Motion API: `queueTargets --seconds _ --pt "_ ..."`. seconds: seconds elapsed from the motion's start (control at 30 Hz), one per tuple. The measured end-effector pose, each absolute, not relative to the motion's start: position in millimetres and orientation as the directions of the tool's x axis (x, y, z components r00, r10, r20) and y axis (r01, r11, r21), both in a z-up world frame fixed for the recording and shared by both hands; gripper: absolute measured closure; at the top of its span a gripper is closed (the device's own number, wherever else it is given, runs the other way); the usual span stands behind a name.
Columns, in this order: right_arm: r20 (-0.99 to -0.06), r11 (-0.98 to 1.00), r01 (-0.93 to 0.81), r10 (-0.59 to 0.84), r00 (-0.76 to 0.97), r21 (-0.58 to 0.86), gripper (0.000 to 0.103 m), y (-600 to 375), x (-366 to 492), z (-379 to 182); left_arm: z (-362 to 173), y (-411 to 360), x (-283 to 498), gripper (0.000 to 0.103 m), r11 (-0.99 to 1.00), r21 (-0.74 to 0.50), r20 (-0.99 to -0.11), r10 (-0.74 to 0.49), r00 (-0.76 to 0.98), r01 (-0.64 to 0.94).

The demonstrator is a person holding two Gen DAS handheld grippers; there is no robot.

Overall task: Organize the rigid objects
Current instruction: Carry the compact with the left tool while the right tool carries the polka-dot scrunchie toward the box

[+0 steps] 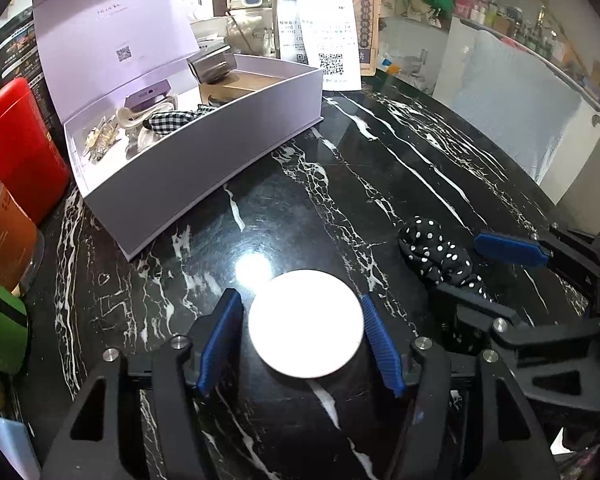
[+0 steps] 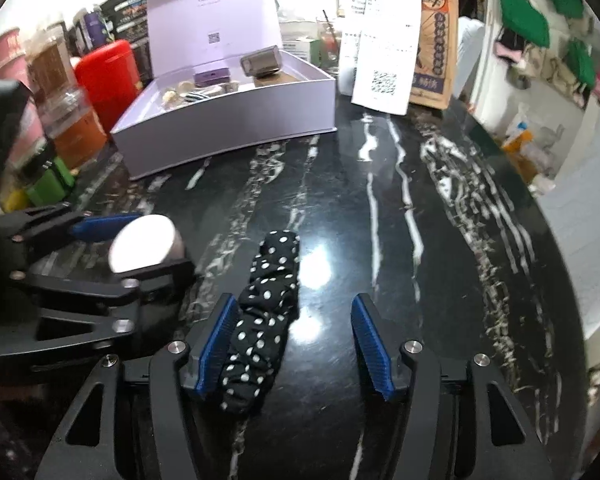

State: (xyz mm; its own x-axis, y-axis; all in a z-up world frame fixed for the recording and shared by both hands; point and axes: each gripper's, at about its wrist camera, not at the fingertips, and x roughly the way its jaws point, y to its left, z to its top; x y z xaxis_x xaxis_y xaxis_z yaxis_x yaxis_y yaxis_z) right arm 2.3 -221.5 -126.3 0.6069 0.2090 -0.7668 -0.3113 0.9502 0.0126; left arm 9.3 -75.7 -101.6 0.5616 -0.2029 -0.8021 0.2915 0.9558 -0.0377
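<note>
The left gripper point(image 1: 302, 340) reaches low over the black white-veined marble tabletop point(image 1: 380, 168), its blue ribbed pads spread to either side of a round white flat-topped container point(image 1: 305, 323); the right pad lies at the container's edge while a thin gap shows at the left pad, so a firm pinch cannot be told. In the right wrist view the same gripper point(image 2: 140, 244) enters from the left with the white container point(image 2: 146, 244) between its fingers. The right gripper point(image 2: 294, 344) points forward along the table with its jaws wide apart; a black white-dotted fabric scrunchie point(image 2: 266, 312) lies stretched out between them, touching the left pad and well clear of the right one. In the left view the scrunchie point(image 1: 436, 254) sits bunched just right of the container. Farther back on the left stands an open lilac cardboard box point(image 1: 204, 152), lid upright, holding a checked fabric piece point(image 1: 168, 120), small pale trinkets and a metal tin point(image 1: 212, 65). A red canister point(image 1: 16, 148) stands left of it.
</note>
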Motion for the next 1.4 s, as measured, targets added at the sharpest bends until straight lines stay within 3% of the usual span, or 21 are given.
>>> queueTargets --seconds 0.07,0.13,0.73,1.4 --pt "-0.766 0.951 -0.310 0.185 0.616 -0.020 0.052 -218.1 3.5 -126.3 -101.5 -71.7 9.7 0.043 0.961 -0.041 -0.801 -0.196 0.566 0.275" --pt "-0.774 0.949 -0.316 0.186 0.605 -0.019 0.084 -217.3 5.8 -123.4 -100.3 -68.5 10.2 0.053 0.964 -0.039 -0.799 -0.188 0.571 0.262" --pt "-0.788 0.949 -0.308 0.236 0.569 0.062 0.088 -220.6 8.6 -118.6 -95.8 -51.2 7.8 0.053 0.961 -0.127 -0.804 -0.245 0.543 0.245" --pt "-0.750 0.906 -0.415 0.333 0.571 0.087 0.088 -187.7 -2.7 -95.8 -64.8 -20.5 -4.8 0.053 0.986 -0.093 -0.769 -0.158 0.620 0.136"
